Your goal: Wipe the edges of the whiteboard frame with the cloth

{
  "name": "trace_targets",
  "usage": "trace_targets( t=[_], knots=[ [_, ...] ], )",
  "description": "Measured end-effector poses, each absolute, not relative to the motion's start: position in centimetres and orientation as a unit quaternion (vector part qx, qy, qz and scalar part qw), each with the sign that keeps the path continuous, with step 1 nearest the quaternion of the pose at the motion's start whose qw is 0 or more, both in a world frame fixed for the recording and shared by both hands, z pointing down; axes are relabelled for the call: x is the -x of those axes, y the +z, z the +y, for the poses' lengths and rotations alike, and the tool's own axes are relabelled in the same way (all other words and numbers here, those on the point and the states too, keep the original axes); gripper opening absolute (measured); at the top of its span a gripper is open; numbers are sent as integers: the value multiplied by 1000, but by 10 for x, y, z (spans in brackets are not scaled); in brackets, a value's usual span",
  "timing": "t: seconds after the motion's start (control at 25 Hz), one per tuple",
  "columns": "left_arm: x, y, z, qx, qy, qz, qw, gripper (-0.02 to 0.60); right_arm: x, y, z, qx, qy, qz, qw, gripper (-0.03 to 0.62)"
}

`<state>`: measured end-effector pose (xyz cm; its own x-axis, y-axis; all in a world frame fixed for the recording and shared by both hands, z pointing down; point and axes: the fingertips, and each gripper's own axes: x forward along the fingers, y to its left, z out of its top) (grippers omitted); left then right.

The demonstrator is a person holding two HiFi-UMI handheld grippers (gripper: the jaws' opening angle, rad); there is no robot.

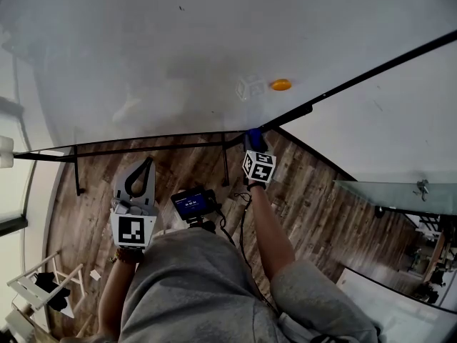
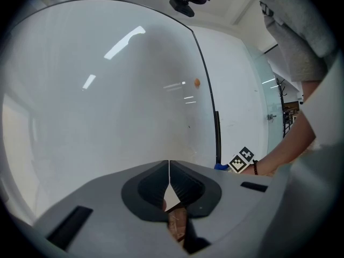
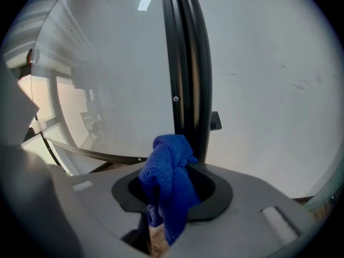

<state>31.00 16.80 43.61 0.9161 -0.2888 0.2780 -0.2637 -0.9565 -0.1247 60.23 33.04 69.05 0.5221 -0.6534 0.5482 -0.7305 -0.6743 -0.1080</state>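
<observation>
I am holding my left gripper short of the board, its jaws pressed together on nothing; my right gripper is clamping the bunched blue cloth at the lower corner of the whiteboard frame, just beside its upright black edge.

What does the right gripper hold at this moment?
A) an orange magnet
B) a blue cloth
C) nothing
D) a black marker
B: the right gripper is shut on a bunched blue cloth, close to the black whiteboard frame.
</observation>
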Motion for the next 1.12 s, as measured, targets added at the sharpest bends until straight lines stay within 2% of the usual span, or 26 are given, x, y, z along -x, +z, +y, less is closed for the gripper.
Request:
trace_targets(
  t=[0.2,0.64,1.12],
  knots=[
    [-315,437,174,978,-159,135,29,14,-600,690,329,-867,283,-406,64,143],
    [-332,436,168,981,-143,122,53,14,-597,692,324,-861,283,-416,69,143],
    [-334,437,164,980,-154,120,35,14,-587,692,311,-850,282,-439,73,143]
  ],
)
